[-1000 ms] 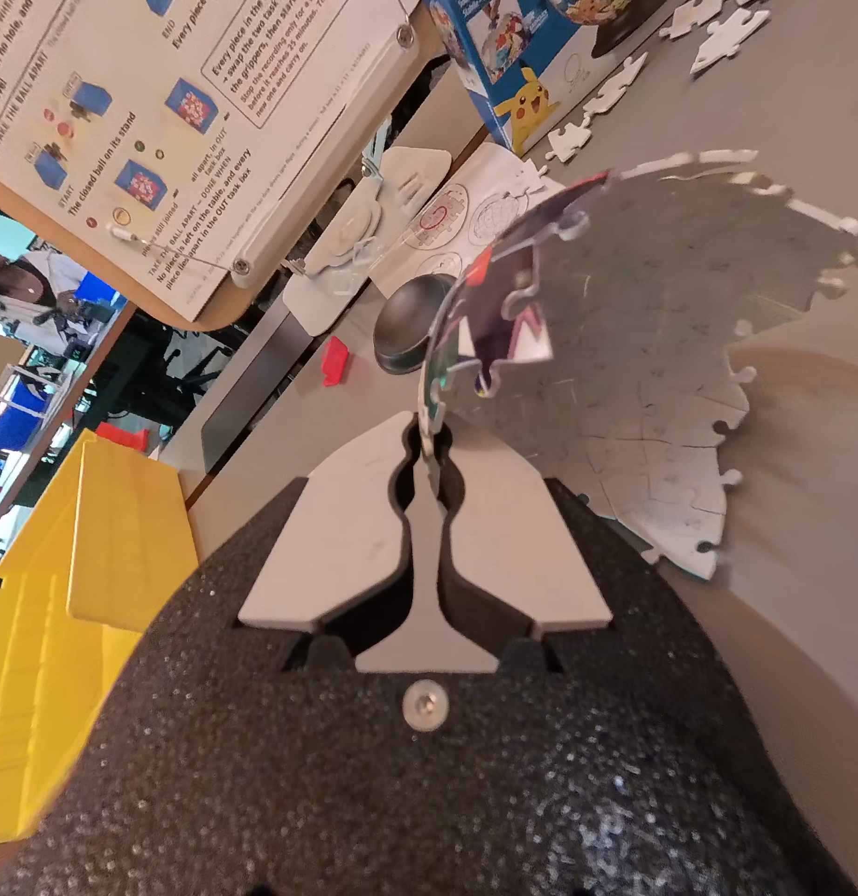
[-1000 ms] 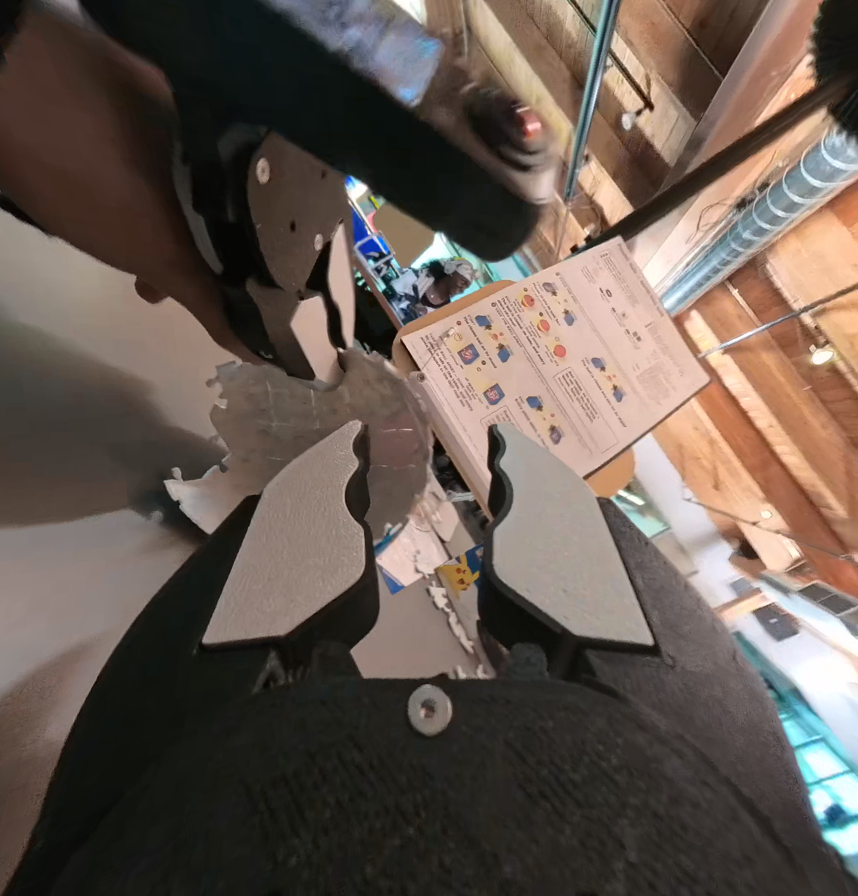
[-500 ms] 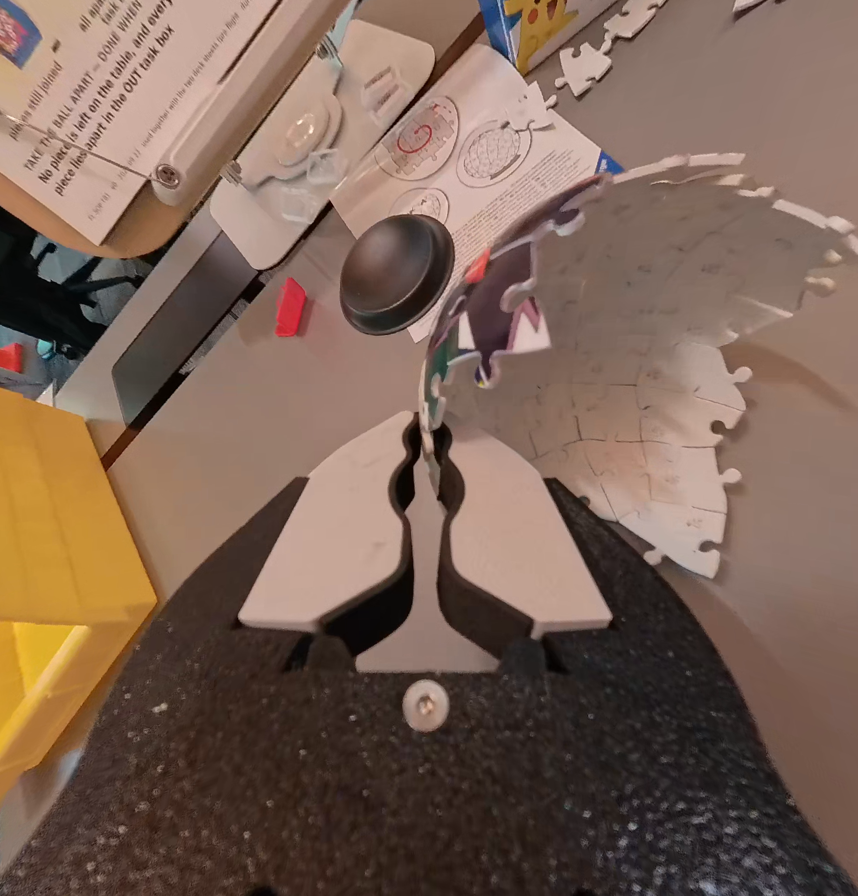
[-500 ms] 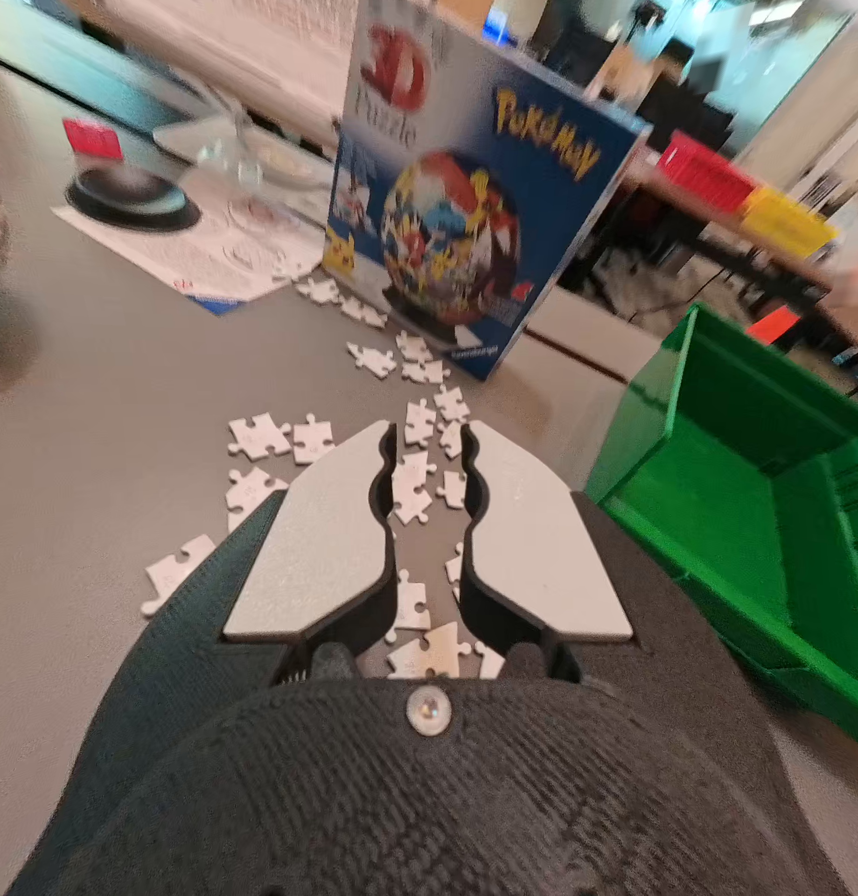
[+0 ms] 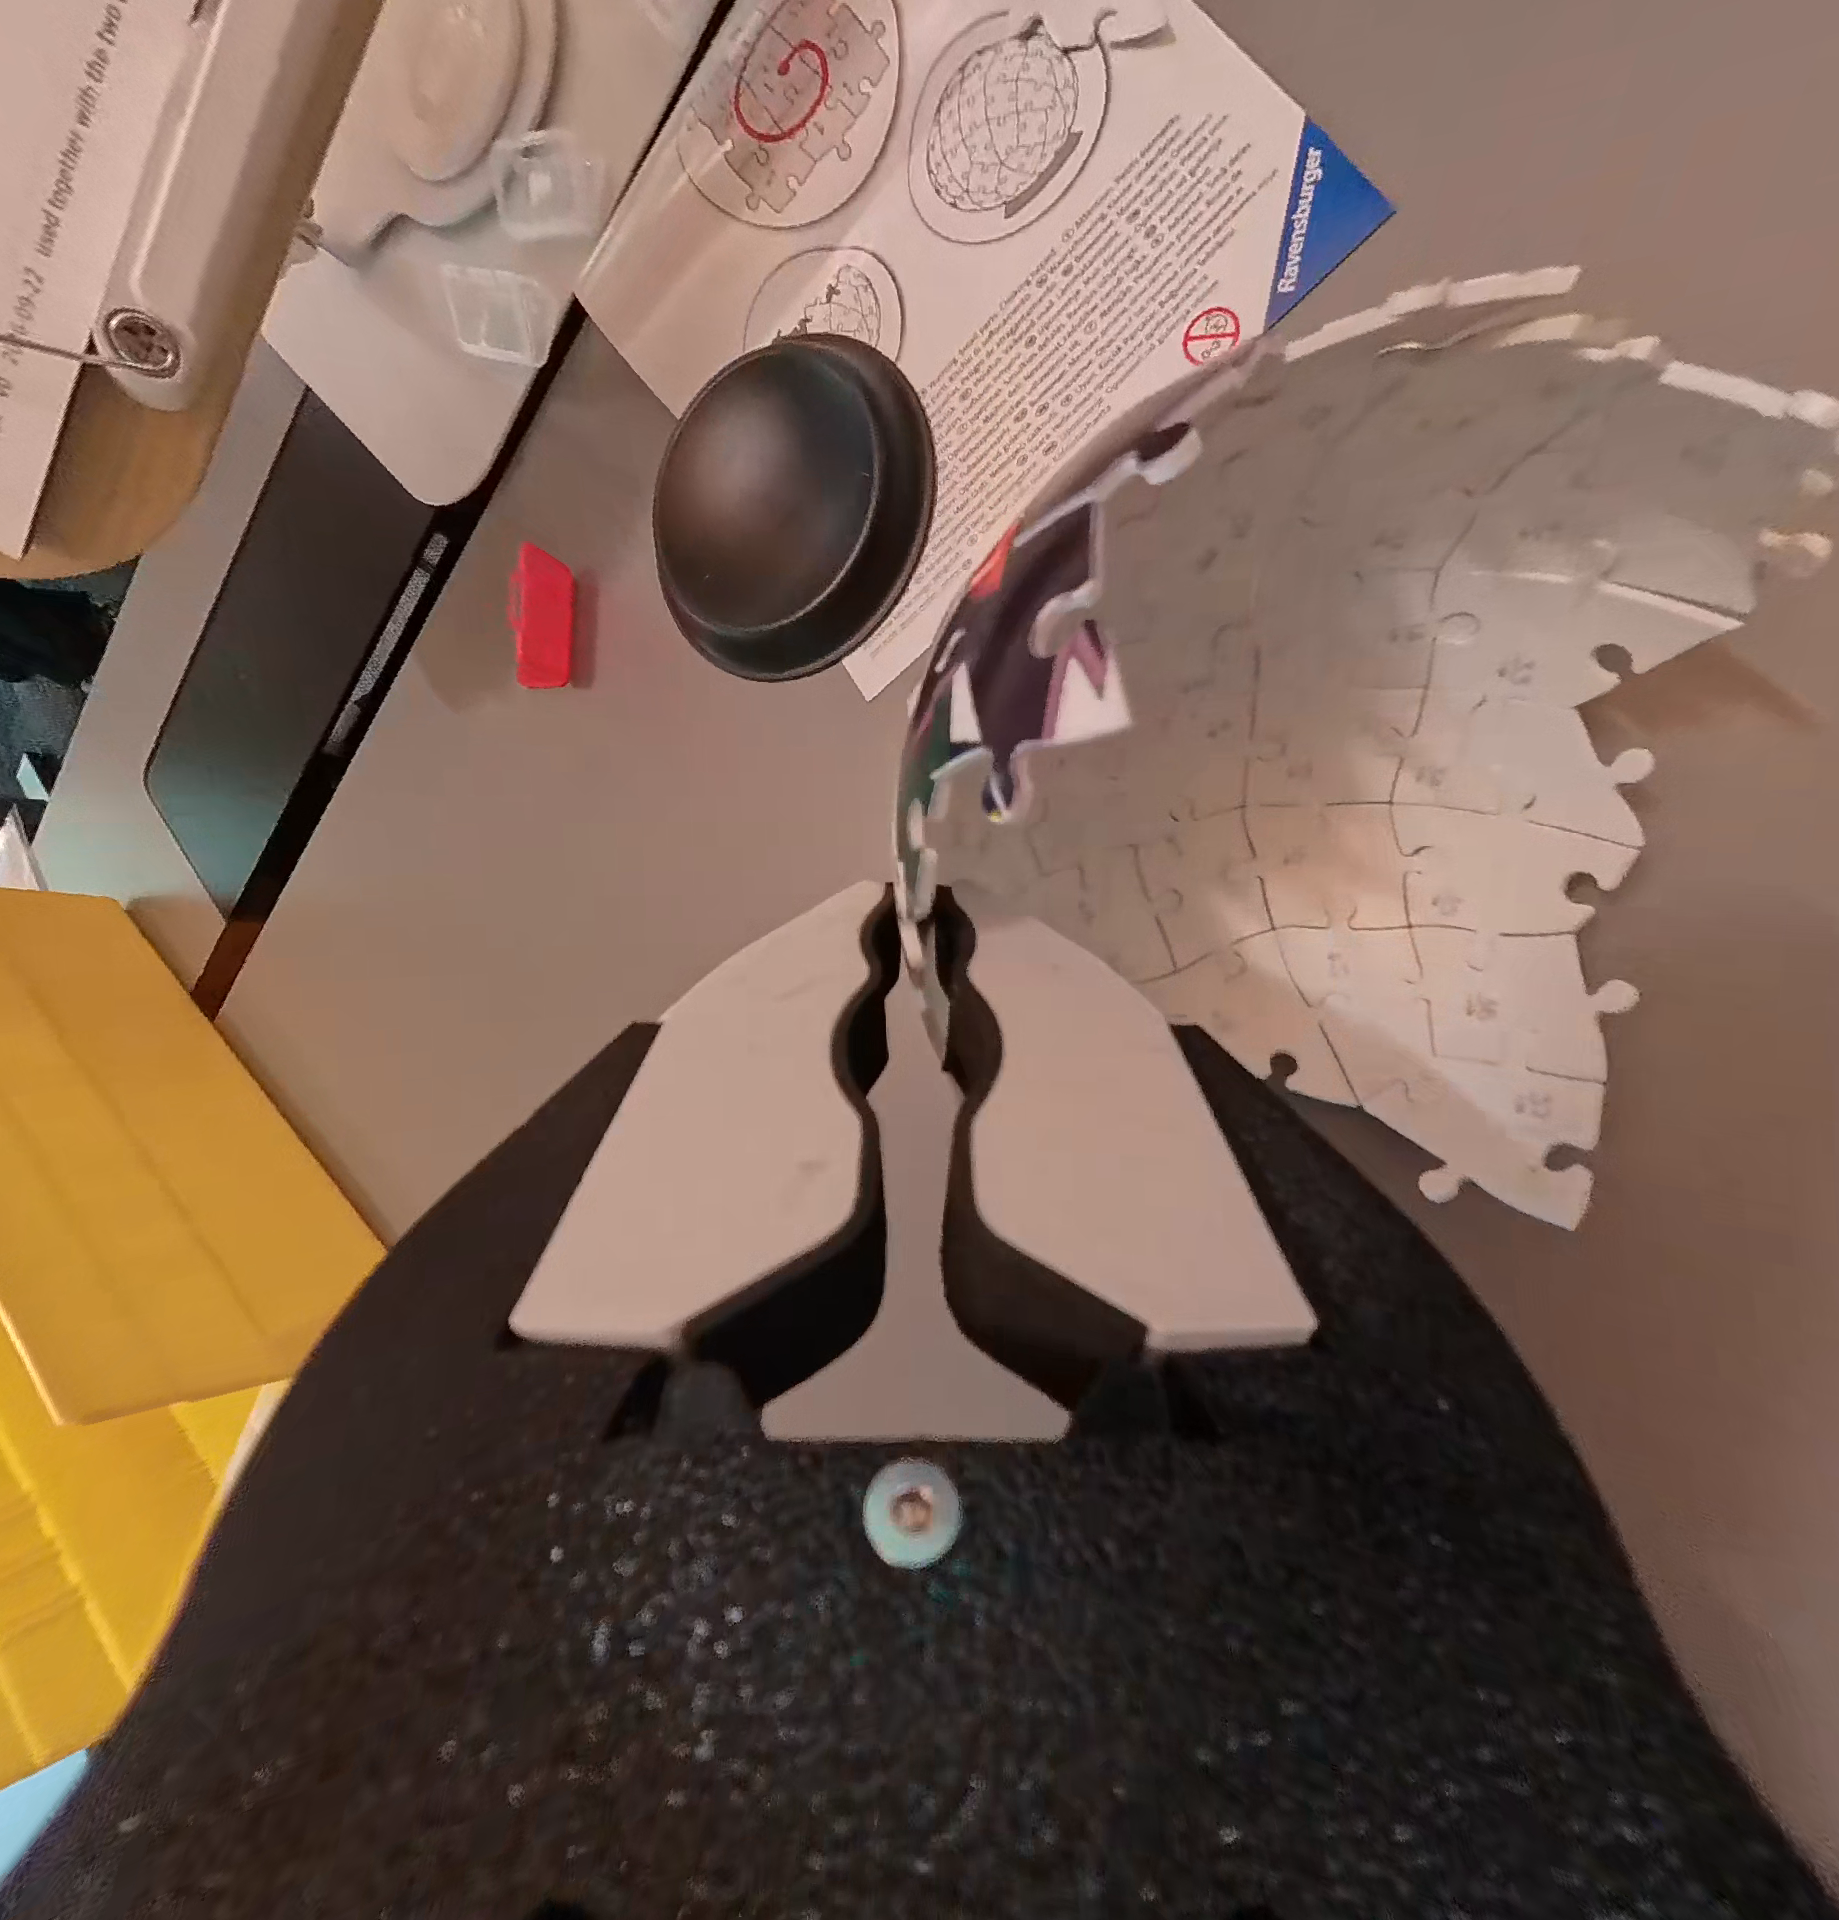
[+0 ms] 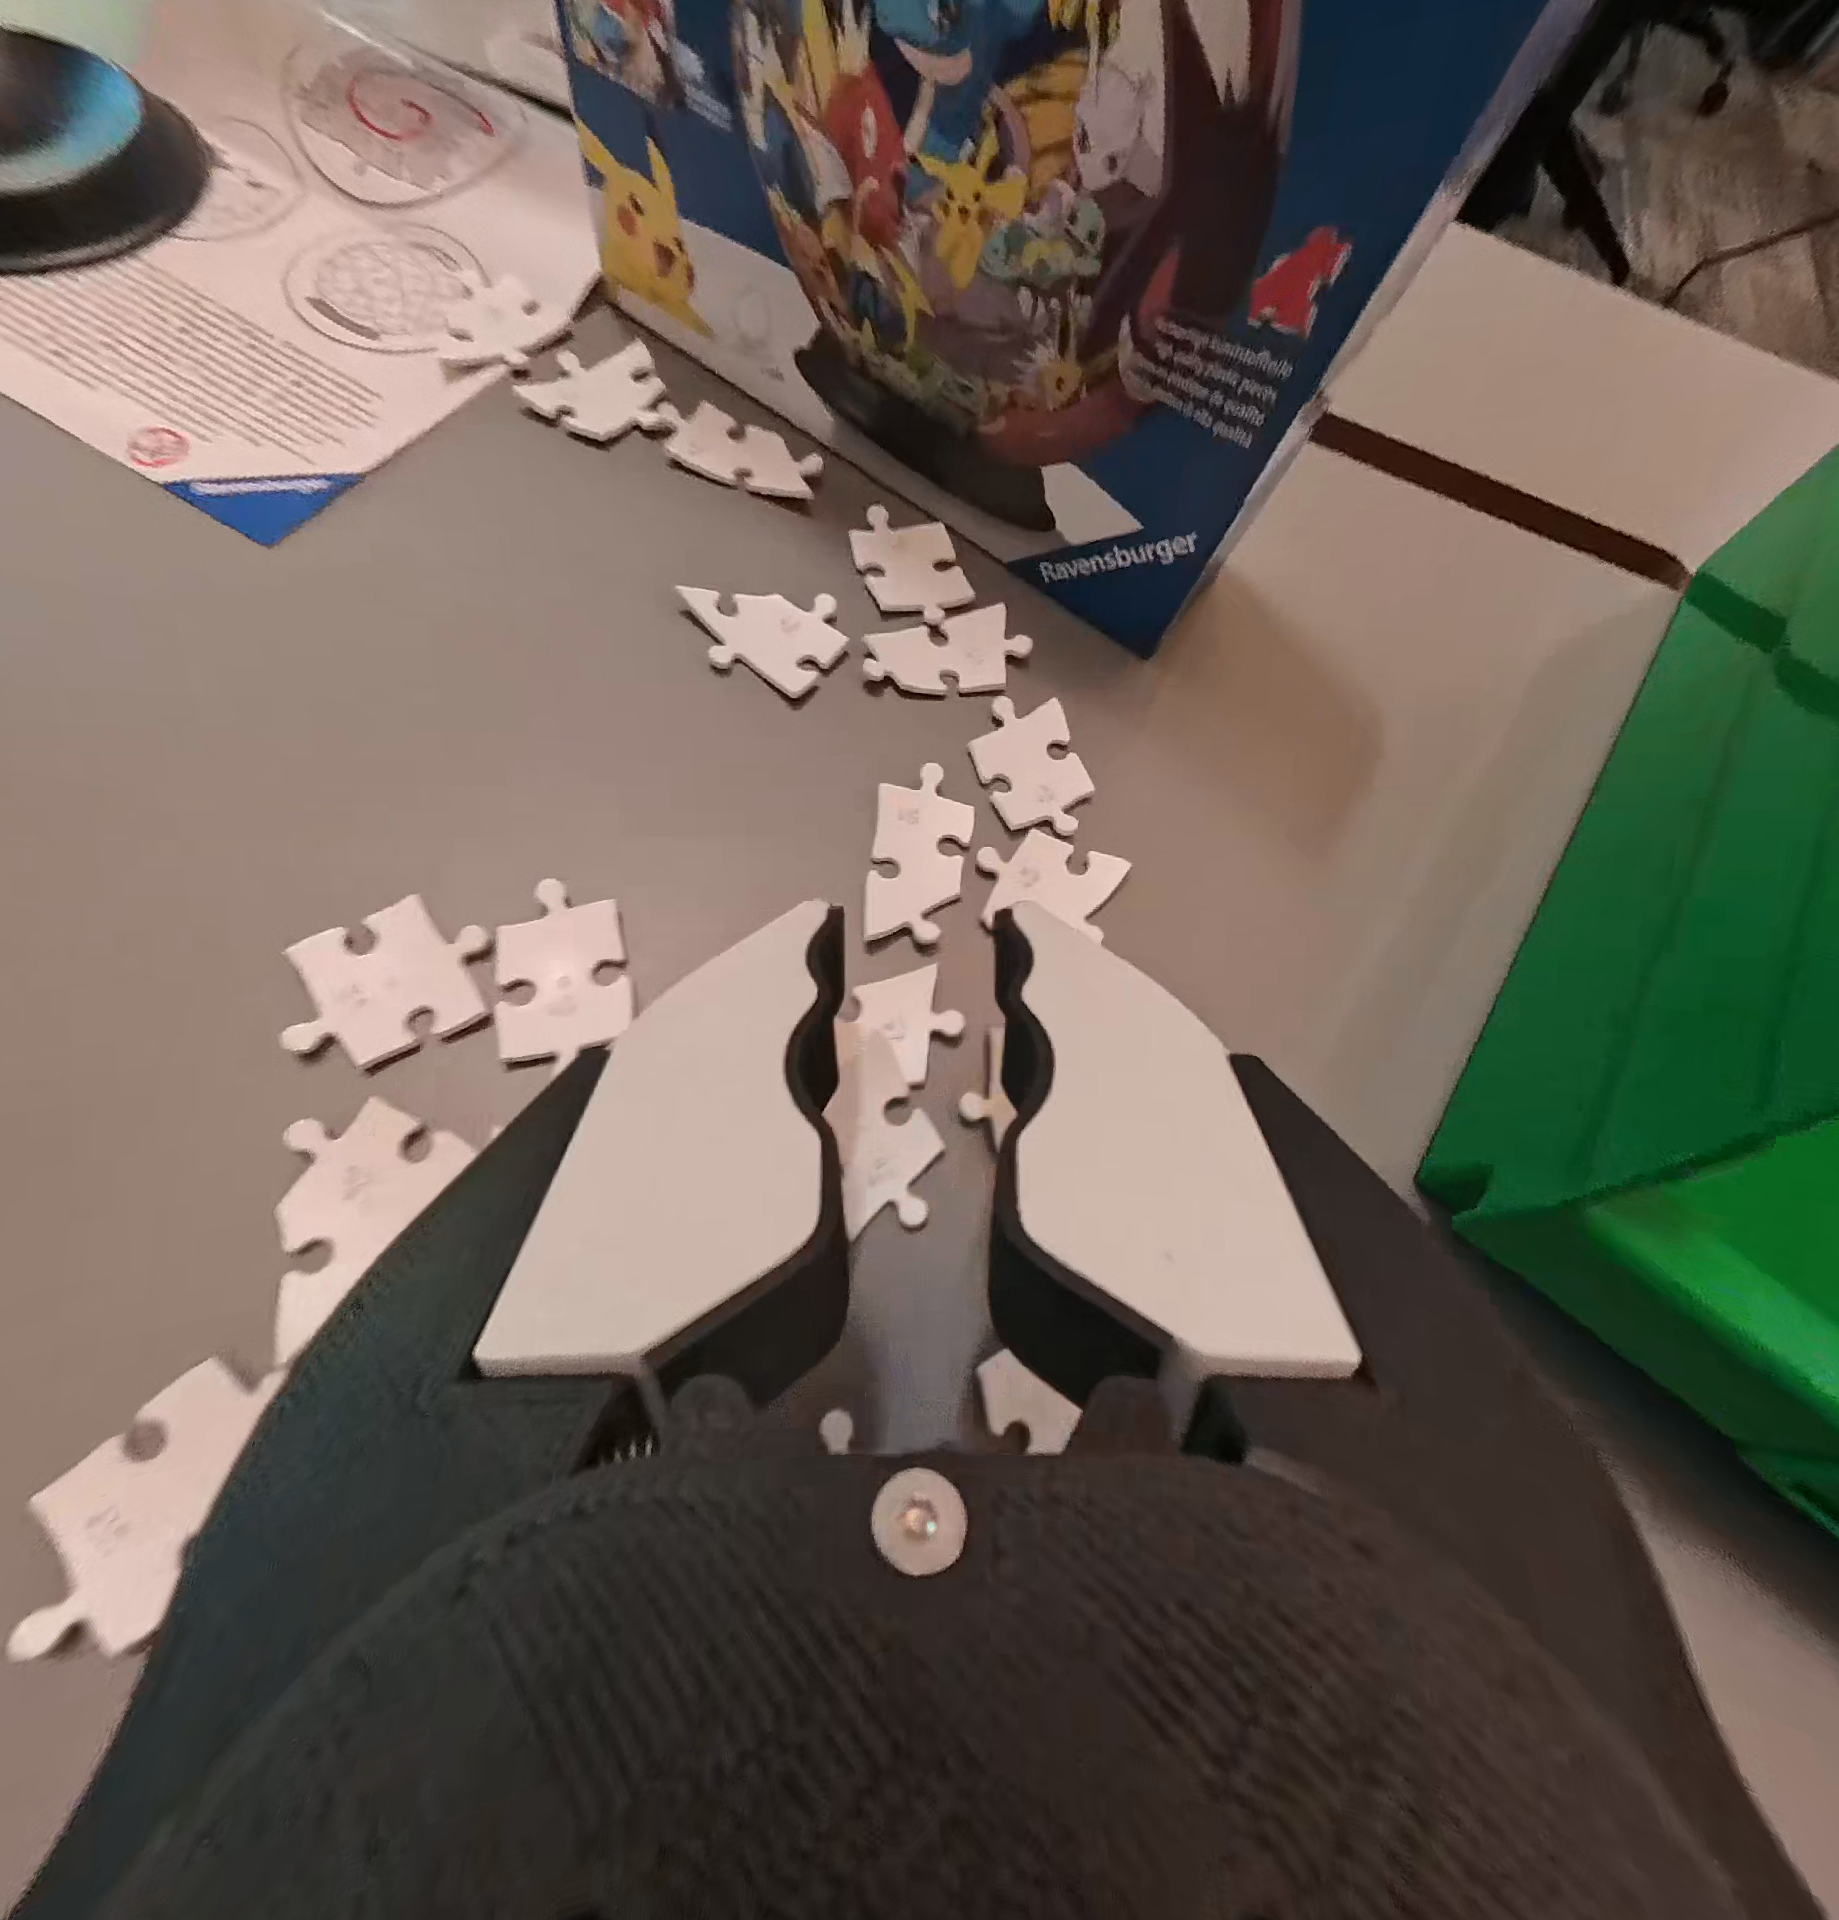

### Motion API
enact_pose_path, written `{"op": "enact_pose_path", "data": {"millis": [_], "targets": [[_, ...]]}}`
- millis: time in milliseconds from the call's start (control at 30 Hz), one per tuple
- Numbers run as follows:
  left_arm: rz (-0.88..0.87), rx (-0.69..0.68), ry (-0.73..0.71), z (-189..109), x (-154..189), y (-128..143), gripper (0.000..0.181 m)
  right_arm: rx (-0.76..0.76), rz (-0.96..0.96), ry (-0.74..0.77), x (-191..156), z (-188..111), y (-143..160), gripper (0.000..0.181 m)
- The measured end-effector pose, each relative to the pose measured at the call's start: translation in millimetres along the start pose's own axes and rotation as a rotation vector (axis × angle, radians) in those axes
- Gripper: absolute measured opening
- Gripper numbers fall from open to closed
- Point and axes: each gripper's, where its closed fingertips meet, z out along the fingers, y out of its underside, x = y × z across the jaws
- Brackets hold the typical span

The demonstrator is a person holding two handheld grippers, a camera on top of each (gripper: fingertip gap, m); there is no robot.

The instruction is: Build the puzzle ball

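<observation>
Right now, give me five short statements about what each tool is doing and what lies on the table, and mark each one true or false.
1. The left tool is clamped on the edge of the partly built puzzle shell. True.
2. The right tool grips a puzzle piece. False: its jaws are apart, with nothing held, over the loose pieces.
3. The loose pieces lie white side up. True.
4. The black stand carries the shell. False: the stand sits bare, partly on the instruction sheet, and the shell is held apart from it.
5. The green bin is full of pieces. False: none show in the part visible.
</observation>
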Motion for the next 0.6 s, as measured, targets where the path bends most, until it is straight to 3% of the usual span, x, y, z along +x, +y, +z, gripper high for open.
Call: {"op": "enact_pose_path", "data": {"millis": [300, 400, 600], "targets": [[0.019, -0.045, -0.016, 3, -9, -4, 0.008, -0.156, -0.015, -0.060, 2, 39, 8, 0.037], [0.018, -0.045, -0.023, 6, -13, -4, 0.006, -0.171, -0.009, -0.130, -7, 40, 8, 0.019], [0.004, -0.042, -0.025, 7, -15, -5, 0.007, -0.175, -0.060, -0.127, -7, 41, 8, 0.009]]}}
